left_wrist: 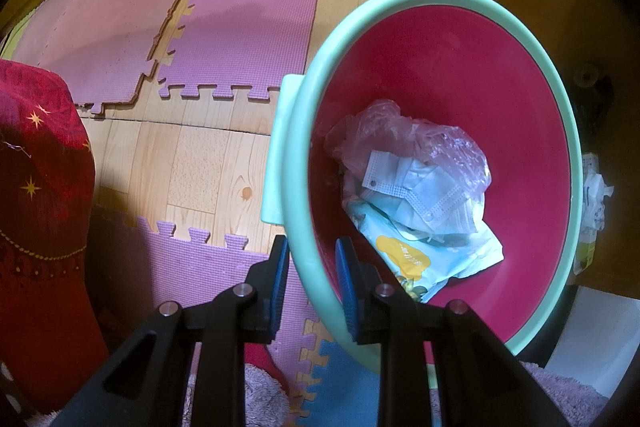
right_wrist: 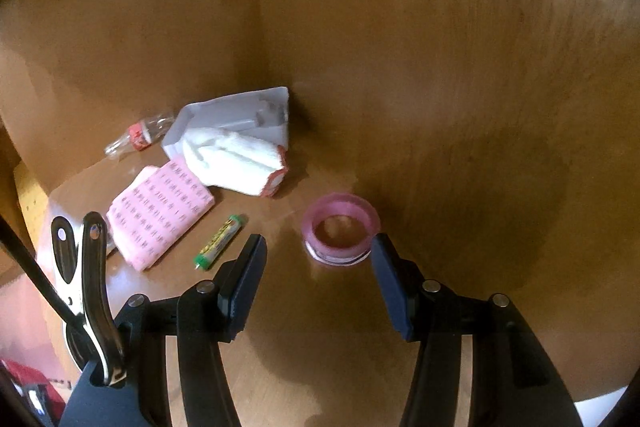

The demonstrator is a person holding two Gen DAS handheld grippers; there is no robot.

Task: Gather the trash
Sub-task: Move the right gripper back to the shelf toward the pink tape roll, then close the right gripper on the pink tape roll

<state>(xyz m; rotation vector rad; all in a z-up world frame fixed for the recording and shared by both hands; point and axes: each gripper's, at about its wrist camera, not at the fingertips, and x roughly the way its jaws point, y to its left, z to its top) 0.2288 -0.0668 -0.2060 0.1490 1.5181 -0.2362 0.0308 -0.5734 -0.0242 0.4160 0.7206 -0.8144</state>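
1. My left gripper (left_wrist: 312,259) pinches the rim of one bin (left_wrist: 568,131).
2. In the bin I count one bag (left_wrist: 400,131), two masks (left_wrist: 424,195), one wrapper (left_wrist: 440,259).
3. My right gripper (right_wrist: 319,255) is open and empty, near one pink tape roll (right_wrist: 340,227) on the table (right_wrist: 440,187).

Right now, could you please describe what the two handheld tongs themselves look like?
Both match: black plastic linkage arms with round silver pivot pins, ending in flat rectangular pads. The left tongs show ribbed blue faces on their pads; the pads of the right tongs look dark navy. A shiny metal spring clamp with black grips sits at the right tongs' left side. No sleeves, cables or markings show.
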